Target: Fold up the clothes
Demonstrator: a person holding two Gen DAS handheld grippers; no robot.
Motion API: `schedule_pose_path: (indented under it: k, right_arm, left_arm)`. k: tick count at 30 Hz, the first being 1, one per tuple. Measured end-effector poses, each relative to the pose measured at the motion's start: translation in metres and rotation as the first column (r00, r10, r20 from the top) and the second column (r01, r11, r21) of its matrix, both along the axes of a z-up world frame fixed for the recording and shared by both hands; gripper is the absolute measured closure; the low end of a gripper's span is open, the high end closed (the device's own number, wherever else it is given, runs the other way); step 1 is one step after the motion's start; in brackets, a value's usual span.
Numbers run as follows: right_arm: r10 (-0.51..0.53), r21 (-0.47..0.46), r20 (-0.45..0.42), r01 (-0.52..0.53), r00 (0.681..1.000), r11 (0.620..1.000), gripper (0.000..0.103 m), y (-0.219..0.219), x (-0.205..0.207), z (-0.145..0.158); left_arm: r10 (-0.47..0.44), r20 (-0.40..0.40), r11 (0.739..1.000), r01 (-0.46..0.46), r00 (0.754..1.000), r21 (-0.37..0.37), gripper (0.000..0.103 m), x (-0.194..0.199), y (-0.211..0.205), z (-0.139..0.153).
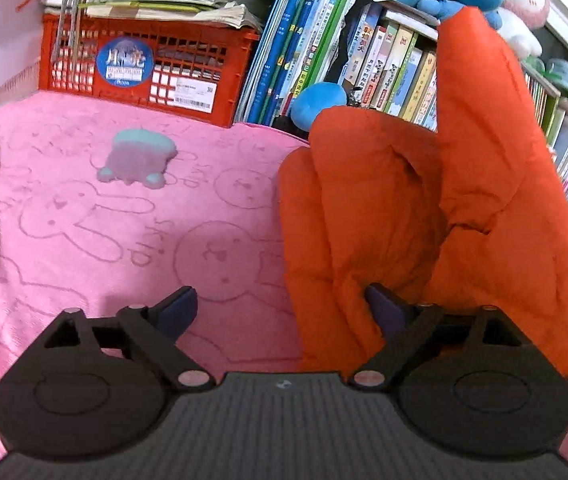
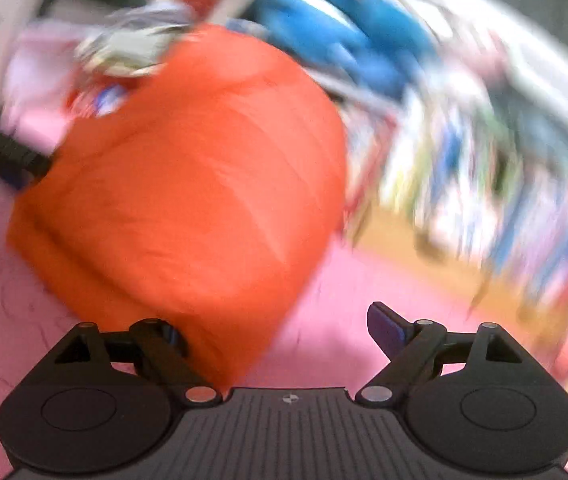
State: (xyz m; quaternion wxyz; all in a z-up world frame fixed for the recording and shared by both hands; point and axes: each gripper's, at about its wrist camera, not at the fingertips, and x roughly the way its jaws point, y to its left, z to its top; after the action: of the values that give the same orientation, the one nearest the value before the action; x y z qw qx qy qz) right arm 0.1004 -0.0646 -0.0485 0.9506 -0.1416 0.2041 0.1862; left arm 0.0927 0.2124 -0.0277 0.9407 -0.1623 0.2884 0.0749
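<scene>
Left wrist view first: the left gripper has its jaws spread wide, one blue pad over bare pink blanket at about seven o'clock, the other at about five o'clock against a fold of the orange garment — the cloth lies beside that pad and partly between the jaws, yet nothing is pinched, so these tongs are released. The garment fills the frame from two to five o'clock, heaped in loose upright folds on the blanket, with a red crate at eleven o'clock and a row of books at twelve to one o'clock behind it. Right wrist view, heavily blurred: the right gripper is likewise released, jaws wide; the near corner of the garment drapes over the pad at seven o'clock and hides it, while the pad at five o'clock stands clear over pink blanket. The garment bulks from nine o'clock to the centre. My reading is that a fold has been let go and the step in hand is re-gripping — the next move calls for each hand to find a fresh edge or corner of the crumpled cloth, close on it, and spread it flat before folding over.
</scene>
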Motion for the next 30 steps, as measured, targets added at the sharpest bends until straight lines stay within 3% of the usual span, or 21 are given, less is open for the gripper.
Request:
schedule_pose_path:
  k: [4, 6, 7, 8, 11, 16, 19, 24, 27, 30]
  right_arm:
    - [0.027, 0.304, -0.256, 0.054, 0.966, 0.951, 0.020, -0.014, 0.031, -0.010]
    - [0.060, 0.403, -0.324, 0.080, 0.944, 0.912, 0.039, -0.012, 0.043, -0.020]
    - [0.076, 0.444, -0.338, 0.088, 0.938, 0.892, 0.064, -0.011, 0.045, -0.023]
    - [0.067, 0.453, -0.322, 0.091, 0.944, 0.887, 0.073, -0.008, 0.042, -0.020]
    - [-0.011, 0.404, -0.227, 0.104, 0.974, 0.909, 0.081, 0.002, 0.022, -0.006]
    - [-0.078, 0.298, -0.026, 0.082, 0.997, 0.951, 0.083, 0.000, -0.024, 0.018]
    - [-0.103, 0.257, 0.018, 0.095, 0.995, 0.962, 0.083, -0.016, -0.047, 0.022]
    - [-0.138, 0.182, -0.021, 0.139, 0.990, 0.973, 0.081, -0.056, -0.086, 0.006]
    - [-0.111, 0.150, -0.097, 0.125, 0.989, 0.981, 0.072, -0.079, -0.092, -0.011]
    - [-0.051, 0.186, -0.122, 0.073, 0.991, 0.980, 0.061, -0.106, -0.107, -0.011]
  left_arm:
    - [0.048, -0.020, 0.997, -0.047, 0.999, 0.058, 0.009, -0.004, 0.001, 0.001]
    - [0.062, -0.033, 0.995, -0.060, 0.998, 0.076, 0.009, -0.005, 0.001, 0.001]
    - [0.065, -0.039, 0.995, -0.061, 0.997, 0.082, 0.009, -0.006, 0.000, 0.001]
    - [0.065, -0.046, 0.994, -0.061, 0.997, 0.090, 0.010, -0.006, -0.001, 0.001]
    - [0.065, -0.055, 0.992, -0.059, 0.996, 0.108, 0.012, -0.008, -0.005, 0.003]
    - [-0.025, -0.062, 0.998, 0.029, 0.998, 0.055, 0.012, -0.021, -0.017, 0.004]
    - [-0.104, -0.067, 0.993, 0.108, 0.992, 0.053, 0.013, -0.030, -0.037, 0.004]
    - [-0.213, -0.062, 0.975, 0.216, 0.975, 0.050, 0.013, -0.039, -0.066, 0.004]
    - [-0.243, -0.058, 0.968, 0.246, 0.968, 0.049, 0.012, -0.039, -0.076, 0.003]
    - [-0.239, -0.062, 0.968, 0.243, 0.969, 0.069, 0.012, -0.039, -0.081, 0.001]
